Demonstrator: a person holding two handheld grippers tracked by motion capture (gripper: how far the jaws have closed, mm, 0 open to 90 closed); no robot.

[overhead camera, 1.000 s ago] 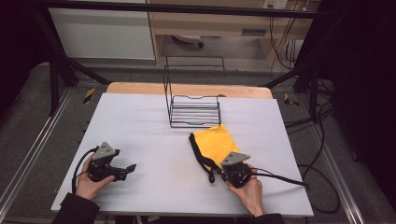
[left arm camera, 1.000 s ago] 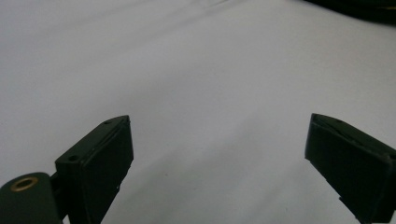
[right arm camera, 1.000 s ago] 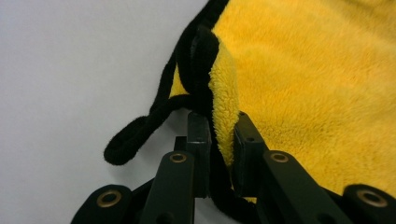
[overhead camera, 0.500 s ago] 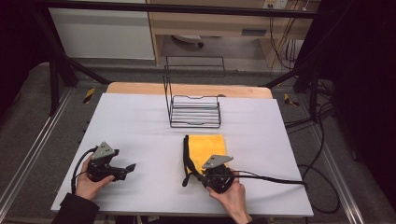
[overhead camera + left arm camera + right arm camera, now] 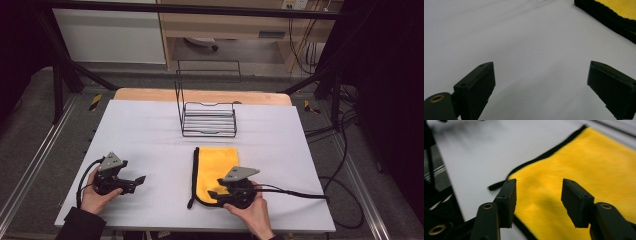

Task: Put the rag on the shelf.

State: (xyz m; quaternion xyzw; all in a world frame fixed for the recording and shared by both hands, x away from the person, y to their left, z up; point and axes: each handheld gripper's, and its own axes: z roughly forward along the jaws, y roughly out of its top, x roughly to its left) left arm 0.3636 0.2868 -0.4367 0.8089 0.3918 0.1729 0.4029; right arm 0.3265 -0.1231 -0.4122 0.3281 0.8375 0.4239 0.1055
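A: Near edge?
B: Left gripper (image 5: 134, 182) low on the white surface (image 5: 140, 135), jaws wide apart, nothing between. Right gripper (image 5: 537, 195) jaws apart over the cloth's near corner.
A: Cloth?
B: Yellow cloth (image 5: 216, 170), fuzzy, black-bound edge, flat rectangle, centre-right.
A: Behind it?
B: Black wire rack (image 5: 208, 119), upright back. Then the wooden edge (image 5: 200, 95), grey floor.
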